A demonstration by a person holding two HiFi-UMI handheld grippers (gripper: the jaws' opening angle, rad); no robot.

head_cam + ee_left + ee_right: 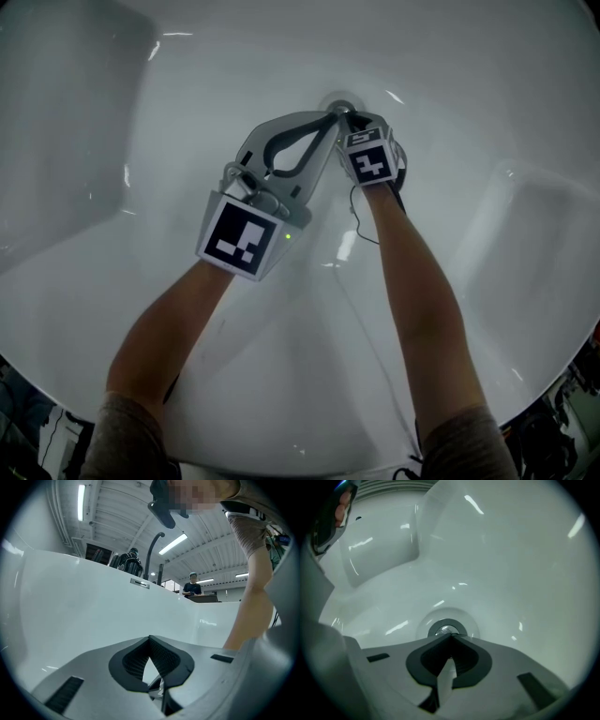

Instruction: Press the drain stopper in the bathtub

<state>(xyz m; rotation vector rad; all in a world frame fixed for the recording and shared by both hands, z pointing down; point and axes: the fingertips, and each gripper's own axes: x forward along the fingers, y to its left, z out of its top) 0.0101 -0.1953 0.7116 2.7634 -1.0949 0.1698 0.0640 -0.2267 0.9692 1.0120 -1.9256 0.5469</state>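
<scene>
The round chrome drain stopper (446, 629) sits in its ring at the bottom of the white bathtub (520, 573). My right gripper (451, 636) is shut, with its tip right over the stopper's near edge; whether it touches cannot be told. From the head view the stopper (338, 97) is mostly hidden behind both tips. My right gripper (349, 117) points steeply down at it. The left gripper (332, 115) comes in from the left, shut, its tip beside the right one. In its own view the left gripper (150, 639) holds nothing and faces the tub wall (84, 606).
The tub's curved walls (75, 141) rise on all sides, with a recessed shelf (534, 216) at the right. A black cable (356, 220) hangs off the right gripper. Beyond the rim stand a dark curved faucet (153, 550) and a person (191, 584) farther off.
</scene>
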